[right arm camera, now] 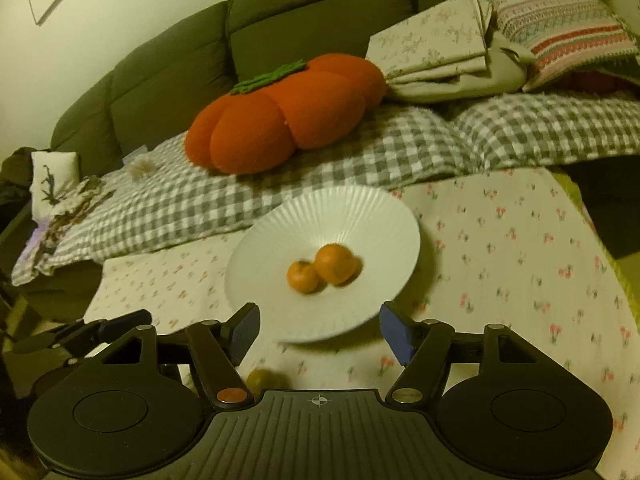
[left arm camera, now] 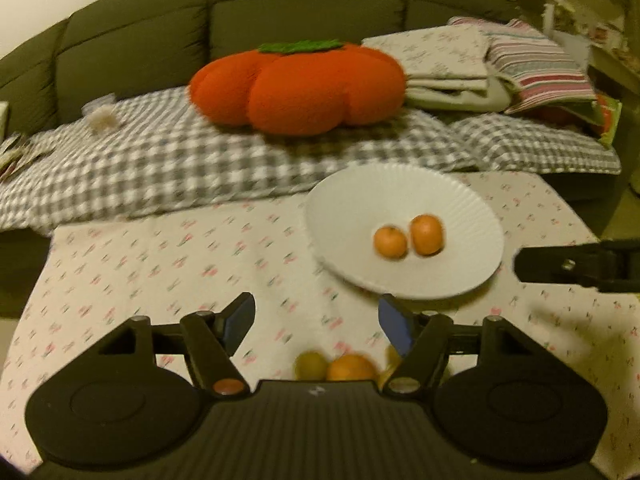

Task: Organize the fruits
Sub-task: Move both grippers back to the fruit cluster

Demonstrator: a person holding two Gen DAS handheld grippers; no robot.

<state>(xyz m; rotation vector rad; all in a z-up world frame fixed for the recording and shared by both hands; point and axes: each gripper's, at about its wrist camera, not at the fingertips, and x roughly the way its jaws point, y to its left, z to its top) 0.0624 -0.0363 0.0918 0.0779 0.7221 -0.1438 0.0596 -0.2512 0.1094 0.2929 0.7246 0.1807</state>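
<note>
Dim yellowish light, blur, fisheye warping

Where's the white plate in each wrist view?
Left wrist: white plate right of centre, just beyond the left gripper, two oranges on it.
Right wrist: plate at centre, ahead of the right gripper.
Shared landmark: the orange pumpkin cushion on the sofa behind.

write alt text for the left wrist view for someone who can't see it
An open, empty left gripper hovers over a floral tablecloth, with a white plate holding two oranges ahead to its right. A greenish fruit and an orange fruit lie just below it; a pumpkin cushion sits on the sofa behind.
</note>
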